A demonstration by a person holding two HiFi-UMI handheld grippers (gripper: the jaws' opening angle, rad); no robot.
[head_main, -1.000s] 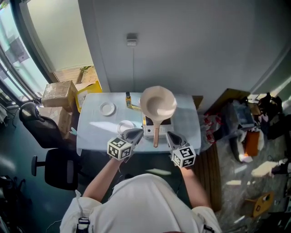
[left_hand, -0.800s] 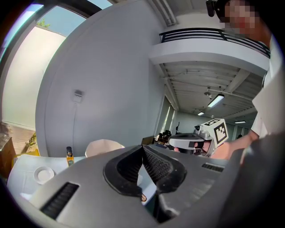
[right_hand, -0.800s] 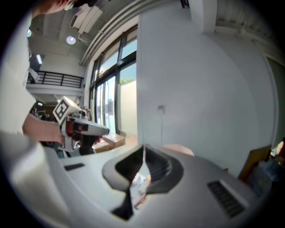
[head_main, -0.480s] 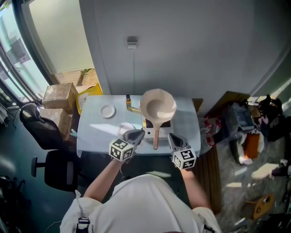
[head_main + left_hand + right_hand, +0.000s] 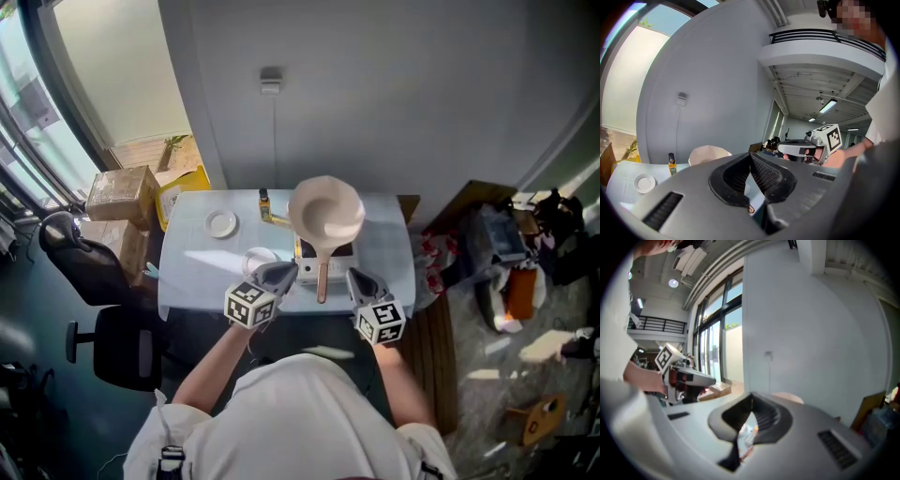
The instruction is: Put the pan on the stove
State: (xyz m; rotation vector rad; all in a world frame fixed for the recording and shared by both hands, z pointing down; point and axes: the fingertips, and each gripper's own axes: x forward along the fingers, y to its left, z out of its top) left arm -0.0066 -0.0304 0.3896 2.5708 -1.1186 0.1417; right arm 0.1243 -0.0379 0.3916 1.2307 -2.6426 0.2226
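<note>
1 grey wall (image 5: 394, 94) backs 1 pale bench (image 5: 202, 272), which stands against it in a room with tall windows on the left and clutter on the floor to the right. 2 dark office chairs (image 5: 75, 258) (image 5: 127, 347) stand left of the bench, with 2 boxes behind them, 1 brown (image 5: 122, 194) and 1 yellow (image 5: 185, 192).

1 cream pan (image 5: 326, 211) sits on 1 small stove (image 5: 306, 273) at the bench's middle, its handle pointing toward the person.

2 claws flank that handle without touching it: the left claw (image 5: 291, 273) and the right claw (image 5: 352, 276), each with jaws together on nothing.

1 small white plate (image 5: 222, 224) and 1 white round dish (image 5: 260, 258) lie on the bench's left half. 1 little bottle (image 5: 263, 201) stands by the wall.
</note>
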